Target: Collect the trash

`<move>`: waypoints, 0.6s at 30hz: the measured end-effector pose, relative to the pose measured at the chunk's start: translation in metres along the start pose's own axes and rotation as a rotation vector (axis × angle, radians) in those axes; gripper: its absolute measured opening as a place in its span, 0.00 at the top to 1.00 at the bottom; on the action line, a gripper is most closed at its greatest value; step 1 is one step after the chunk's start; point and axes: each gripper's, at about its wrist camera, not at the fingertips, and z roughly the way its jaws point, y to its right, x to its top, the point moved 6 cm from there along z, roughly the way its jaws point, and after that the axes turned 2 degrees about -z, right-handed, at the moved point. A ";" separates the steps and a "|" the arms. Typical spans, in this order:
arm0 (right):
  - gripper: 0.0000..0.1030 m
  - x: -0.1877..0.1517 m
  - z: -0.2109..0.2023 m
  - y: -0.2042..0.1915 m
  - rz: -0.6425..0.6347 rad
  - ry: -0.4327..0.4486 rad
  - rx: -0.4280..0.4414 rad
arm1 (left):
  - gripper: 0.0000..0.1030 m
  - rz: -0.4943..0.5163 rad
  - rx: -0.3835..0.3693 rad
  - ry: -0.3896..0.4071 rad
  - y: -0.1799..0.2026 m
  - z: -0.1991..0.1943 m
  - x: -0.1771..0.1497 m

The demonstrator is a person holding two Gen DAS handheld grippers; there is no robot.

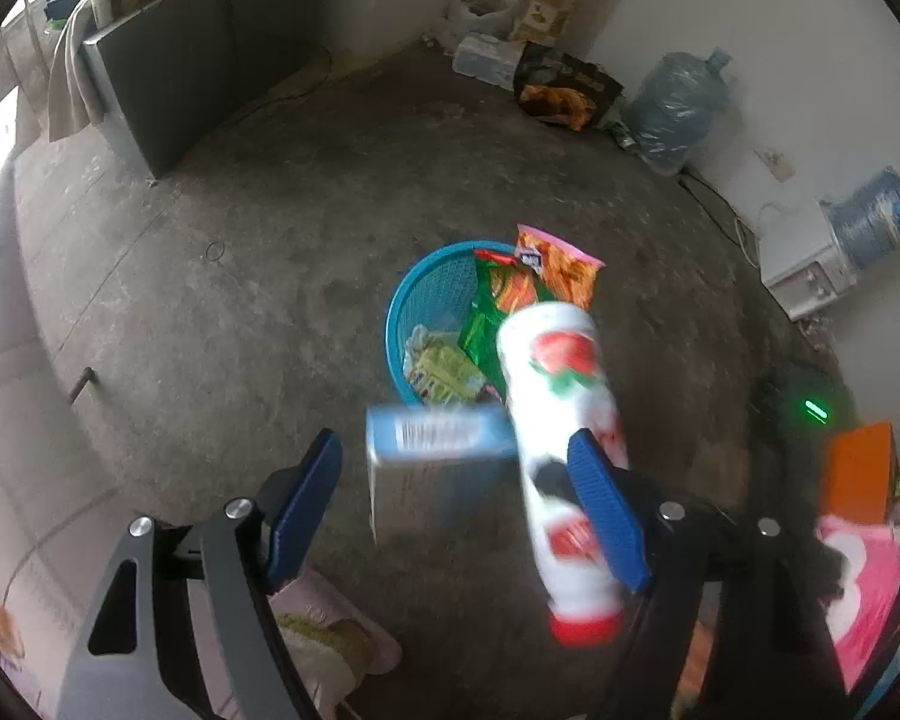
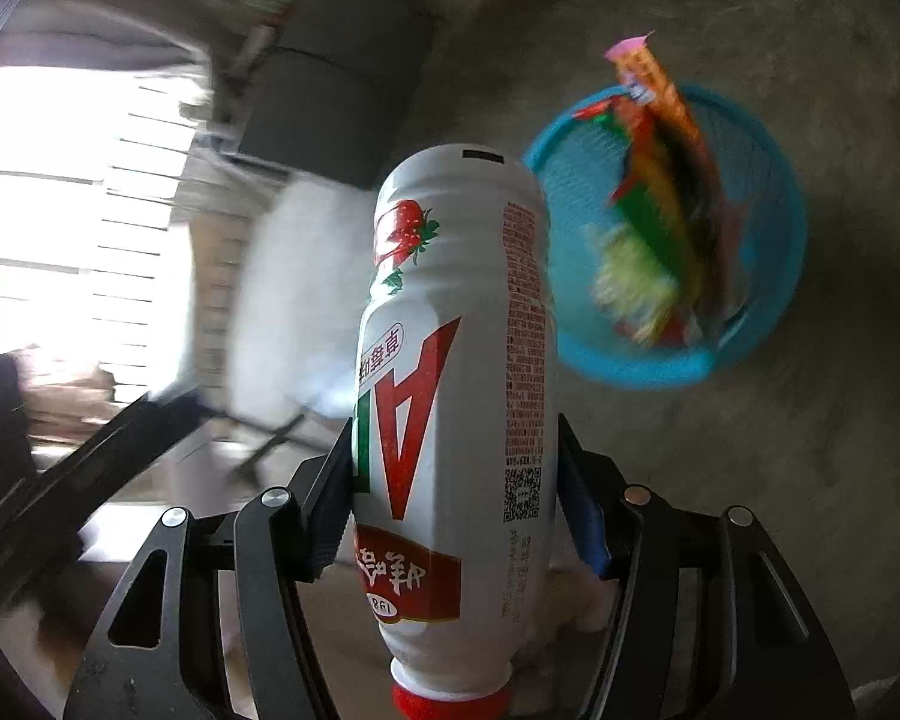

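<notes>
Left gripper (image 1: 456, 483): black angular linkage arms, silver round screws, blue ribbed pads (image 1: 606, 516).
Right gripper (image 2: 455, 495): same build (pads mostly hidden).

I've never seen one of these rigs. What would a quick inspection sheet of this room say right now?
Surface: bare grey concrete floor.
Job's things: blue basket holding snack wrappers; white strawberry bottle, red cap toward the camera; blurred blue box in front of the left gripper.
Clutter: water jugs, bags by the wall.
Grippers: left open, empty; right gripper clamped on the bottle.
Cables: one along the right wall.
Surroundings: dark cabinet, white appliance.
</notes>
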 end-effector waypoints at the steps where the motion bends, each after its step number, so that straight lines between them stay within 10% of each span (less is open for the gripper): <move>1: 0.44 0.015 0.011 0.011 0.003 -0.003 -0.046 | 0.27 -0.003 -0.002 -0.006 0.003 0.008 0.006; 6: 0.37 0.036 0.035 0.068 0.084 -0.010 -0.288 | 0.32 -0.056 -0.014 -0.074 0.012 0.055 0.023; 18: 0.26 -0.009 -0.033 0.069 0.028 0.351 -0.176 | 0.30 0.002 -0.086 0.041 0.008 -0.021 0.008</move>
